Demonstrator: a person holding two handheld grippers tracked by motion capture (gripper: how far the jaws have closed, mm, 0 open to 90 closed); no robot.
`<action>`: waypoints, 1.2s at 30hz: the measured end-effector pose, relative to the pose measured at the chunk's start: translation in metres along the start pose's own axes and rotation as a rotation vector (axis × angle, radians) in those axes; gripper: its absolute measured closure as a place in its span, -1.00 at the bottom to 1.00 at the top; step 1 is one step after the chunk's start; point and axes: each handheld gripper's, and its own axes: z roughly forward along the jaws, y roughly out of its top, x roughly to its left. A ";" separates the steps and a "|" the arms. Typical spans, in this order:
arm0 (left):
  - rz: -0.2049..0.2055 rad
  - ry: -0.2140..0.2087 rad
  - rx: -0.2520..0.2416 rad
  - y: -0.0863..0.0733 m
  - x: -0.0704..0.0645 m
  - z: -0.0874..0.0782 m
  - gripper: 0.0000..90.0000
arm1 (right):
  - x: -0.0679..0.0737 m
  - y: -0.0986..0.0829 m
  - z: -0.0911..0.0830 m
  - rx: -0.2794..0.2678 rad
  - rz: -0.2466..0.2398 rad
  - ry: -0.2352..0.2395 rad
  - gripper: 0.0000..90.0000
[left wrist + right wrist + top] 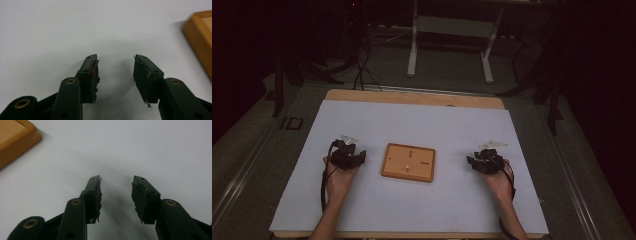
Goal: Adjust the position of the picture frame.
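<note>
Left tool (115, 75) and right tool (116, 195), both gaping empty, flank the frame-centre wooden peg board (408, 162); work seemingly unstarted.

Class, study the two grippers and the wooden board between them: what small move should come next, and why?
Probably the left gripper should ease inward toward the wooden board. Both it and the right gripper rest open and empty on the white table cover, apart from the board. The board lies centred between them, with a small pale peg and dark slots on top, untouched.
</note>
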 end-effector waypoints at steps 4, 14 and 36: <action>0.045 -0.054 -0.025 0.001 -0.002 -0.009 0.19 | 0.007 0.003 -0.004 -0.010 -0.003 0.033 0.23; 0.097 -0.091 -0.018 -0.001 -0.006 -0.015 0.18 | 0.033 0.014 -0.007 -0.043 -0.023 0.135 0.21; 0.065 -0.108 -0.024 -0.001 0.002 -0.018 0.16 | 0.100 0.036 0.002 -0.084 -0.144 0.324 0.41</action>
